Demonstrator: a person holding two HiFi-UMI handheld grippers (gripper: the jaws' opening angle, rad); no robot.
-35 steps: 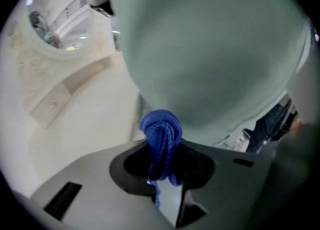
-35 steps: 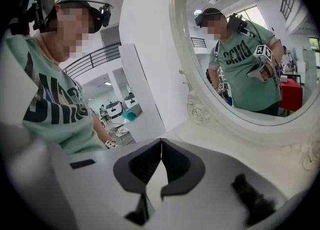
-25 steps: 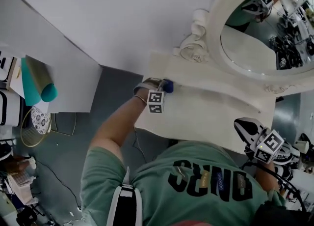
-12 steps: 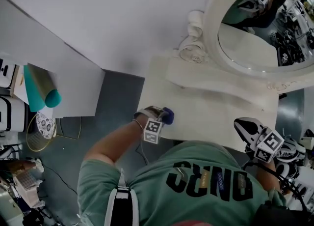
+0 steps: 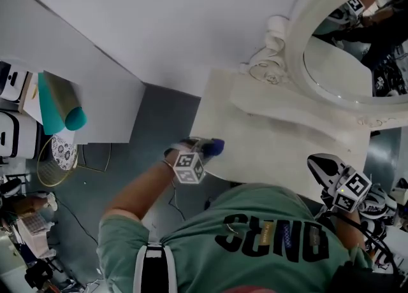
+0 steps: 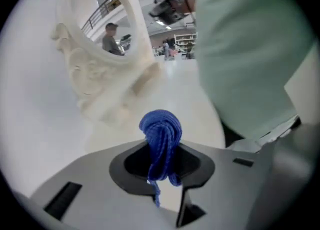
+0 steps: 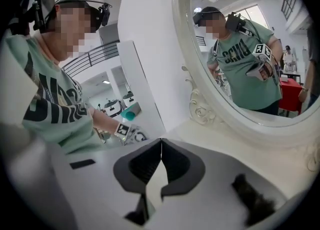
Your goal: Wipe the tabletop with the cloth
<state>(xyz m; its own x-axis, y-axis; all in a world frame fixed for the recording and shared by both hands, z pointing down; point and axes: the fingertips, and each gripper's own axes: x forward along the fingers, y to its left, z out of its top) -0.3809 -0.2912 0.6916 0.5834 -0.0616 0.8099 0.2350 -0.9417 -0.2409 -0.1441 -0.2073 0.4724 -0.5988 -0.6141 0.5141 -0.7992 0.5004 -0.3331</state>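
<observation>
left gripper (image 6: 162,160) jaws clamp cloth (image 6: 161,128) at tabletop (image 5: 280,148) edge opposite mirror (image 5: 357,62) | right gripper (image 7: 161,160) jaws together, empty | risk: cloth overruns edge

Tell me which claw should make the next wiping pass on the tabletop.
Left. The left claw is shut on the bunched blue knit cloth at the white tabletop's near left edge. The right claw is shut with nothing in it, off by the right corner.
</observation>
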